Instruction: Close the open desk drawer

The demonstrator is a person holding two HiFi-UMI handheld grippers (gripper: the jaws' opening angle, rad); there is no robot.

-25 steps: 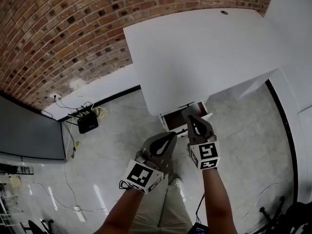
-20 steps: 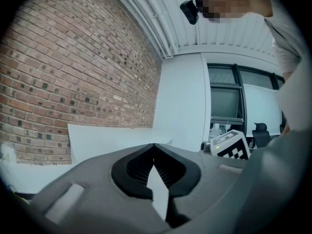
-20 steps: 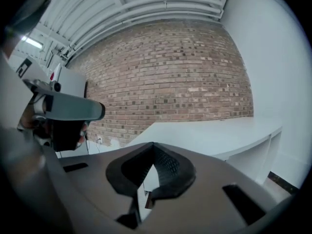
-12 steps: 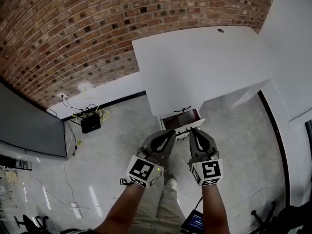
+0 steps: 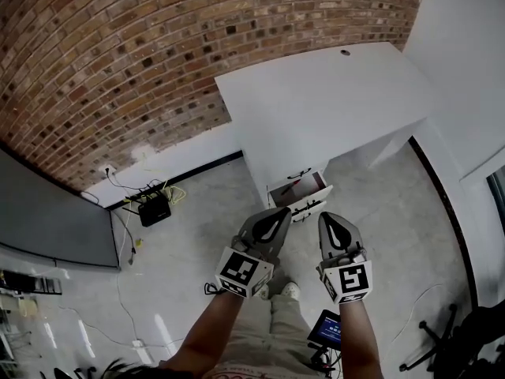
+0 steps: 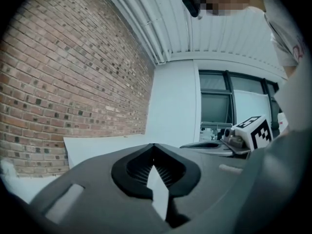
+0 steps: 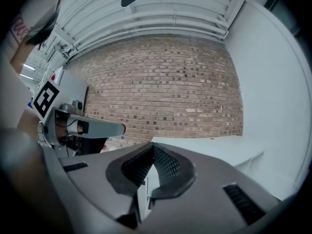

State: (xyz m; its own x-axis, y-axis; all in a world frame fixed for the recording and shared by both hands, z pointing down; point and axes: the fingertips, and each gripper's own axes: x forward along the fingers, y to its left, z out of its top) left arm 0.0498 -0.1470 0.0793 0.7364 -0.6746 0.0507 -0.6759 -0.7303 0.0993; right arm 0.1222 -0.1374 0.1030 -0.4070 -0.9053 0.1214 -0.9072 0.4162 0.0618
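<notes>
Under the desk (image 5: 331, 109) the drawer (image 5: 300, 189) stands open; left gripper (image 5: 277, 215) and right gripper (image 5: 330, 219) hover nearby, fingers closed empty.

Left claw (image 5: 281, 212) and right claw (image 5: 327, 215) closed, empty.

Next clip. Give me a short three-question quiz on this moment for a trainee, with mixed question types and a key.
1. True or false: the drawer is shut.
2. The right tongs hold: A a cup; B a cloth; C nothing.
3. Fill in: the wall behind the desk is made of ____.

Key: 1 false; 2 C; 3 brick.
</notes>
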